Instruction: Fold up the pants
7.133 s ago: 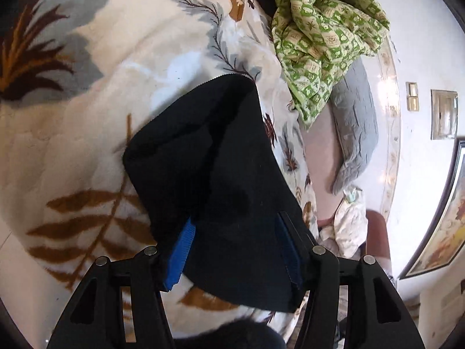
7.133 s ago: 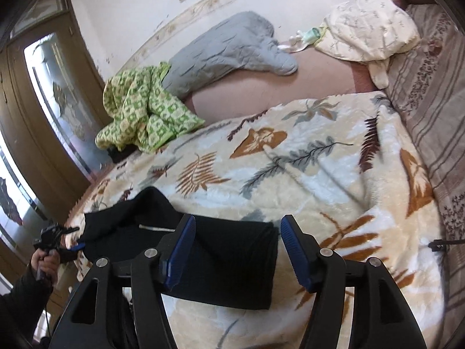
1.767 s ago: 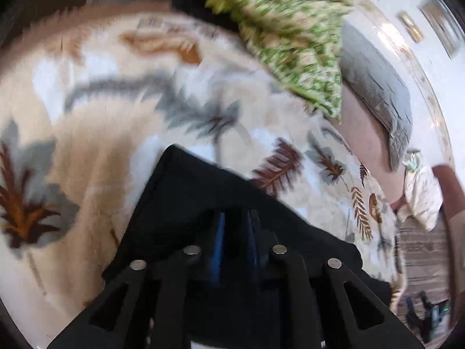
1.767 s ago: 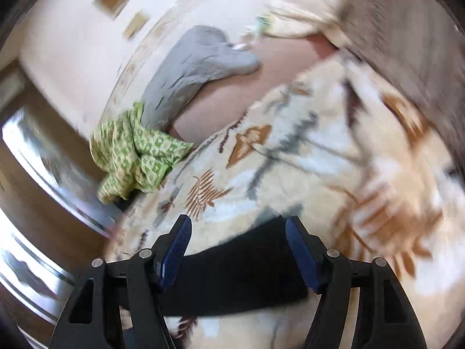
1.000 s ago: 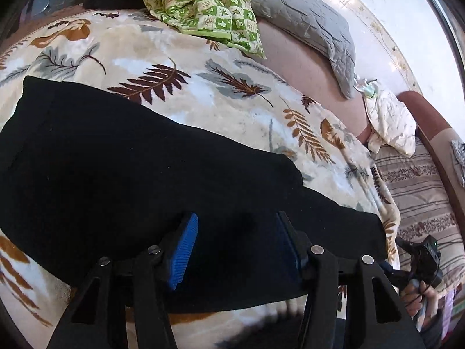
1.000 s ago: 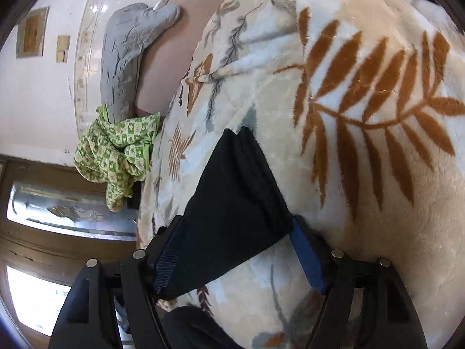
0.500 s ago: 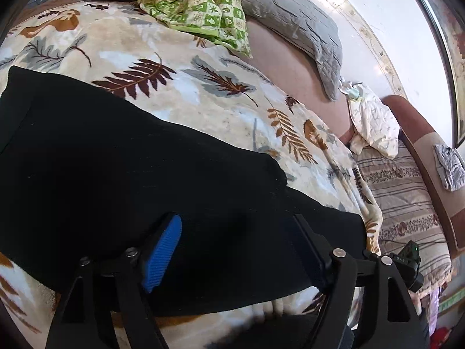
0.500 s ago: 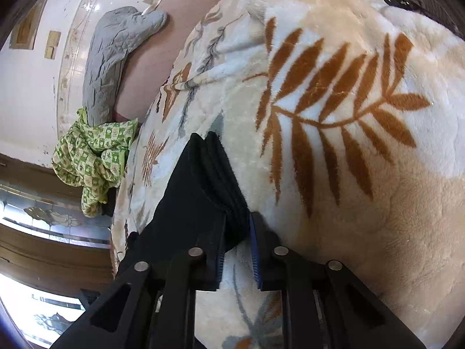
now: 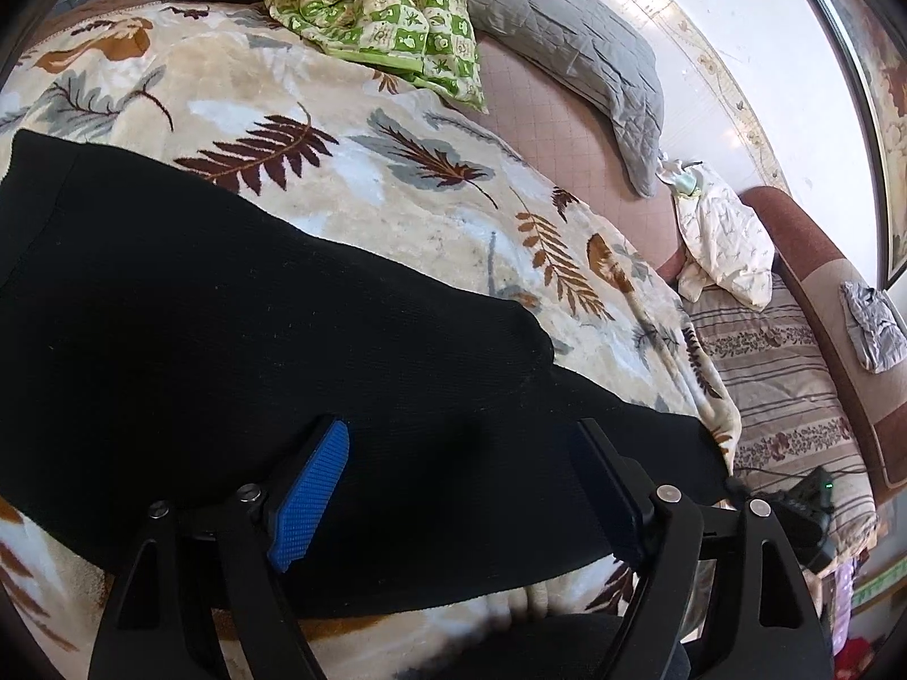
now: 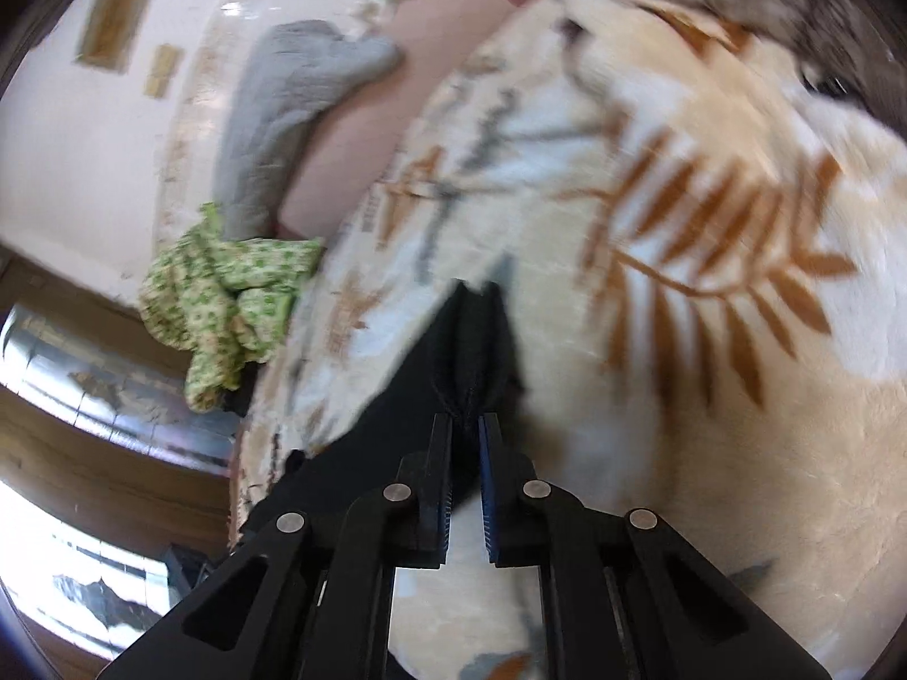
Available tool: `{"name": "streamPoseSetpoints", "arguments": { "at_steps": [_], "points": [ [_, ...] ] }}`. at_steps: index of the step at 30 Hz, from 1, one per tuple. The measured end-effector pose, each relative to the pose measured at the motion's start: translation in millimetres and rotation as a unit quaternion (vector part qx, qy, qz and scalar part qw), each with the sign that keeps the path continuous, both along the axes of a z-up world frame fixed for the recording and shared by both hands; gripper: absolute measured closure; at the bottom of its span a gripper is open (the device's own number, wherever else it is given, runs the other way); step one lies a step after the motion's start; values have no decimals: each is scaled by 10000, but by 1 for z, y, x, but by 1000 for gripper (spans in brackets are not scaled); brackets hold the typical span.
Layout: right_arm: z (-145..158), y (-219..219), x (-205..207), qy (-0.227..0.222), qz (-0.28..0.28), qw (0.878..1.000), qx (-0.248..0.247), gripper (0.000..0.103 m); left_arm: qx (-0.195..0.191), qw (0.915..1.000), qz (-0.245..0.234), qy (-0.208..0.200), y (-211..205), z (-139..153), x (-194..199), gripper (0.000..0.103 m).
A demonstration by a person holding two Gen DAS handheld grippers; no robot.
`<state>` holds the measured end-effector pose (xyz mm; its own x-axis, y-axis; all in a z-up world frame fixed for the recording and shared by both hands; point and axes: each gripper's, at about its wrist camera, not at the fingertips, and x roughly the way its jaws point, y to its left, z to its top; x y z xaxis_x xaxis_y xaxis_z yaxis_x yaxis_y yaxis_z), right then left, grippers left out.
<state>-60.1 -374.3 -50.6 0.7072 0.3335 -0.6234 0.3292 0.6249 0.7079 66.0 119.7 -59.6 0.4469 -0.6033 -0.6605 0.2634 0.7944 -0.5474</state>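
Note:
The black pants (image 9: 238, 334) lie spread across a cream blanket with a leaf print (image 9: 431, 209) on a bed. My left gripper (image 9: 459, 453) is open, its jaws wide apart just over the near part of the pants, holding nothing. In the right wrist view my right gripper (image 10: 465, 425) is shut on the bunched end of the black pants (image 10: 470, 340), which is lifted slightly off the blanket (image 10: 708, 340). That view is blurred.
A green checked cloth (image 9: 380, 5) and a grey pillow (image 9: 567, 51) lie at the far side of the bed. A cream pillow (image 9: 720, 238) and a striped sofa (image 9: 793, 379) stand to the right. A wooden door (image 10: 85, 453) is at the left in the right wrist view.
My right gripper closed on the end of the pants and is moving with it. My left gripper's jaws opened wider over the pants.

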Motion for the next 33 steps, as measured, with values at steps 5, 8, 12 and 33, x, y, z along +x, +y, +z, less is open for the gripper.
{"name": "streamPoseSetpoints", "arguments": {
  "at_steps": [5, 8, 12, 33],
  "points": [
    [22, 36, 15, -638, 755, 9951, 60, 95, 207, 9984, 365, -388, 8, 18, -15, 39],
    [31, 72, 31, -862, 1304, 9877, 61, 95, 357, 9956, 613, -615, 12, 25, -28, 39],
    [36, 129, 53, -986, 1990, 9750, 52, 95, 654, 9882, 1153, -769, 21, 30, -48, 38],
    [-1, 282, 101, -446, 4890, 8701, -423, 81, 787, 9869, 997, -997, 4, 49, -65, 38]
  ]
}}
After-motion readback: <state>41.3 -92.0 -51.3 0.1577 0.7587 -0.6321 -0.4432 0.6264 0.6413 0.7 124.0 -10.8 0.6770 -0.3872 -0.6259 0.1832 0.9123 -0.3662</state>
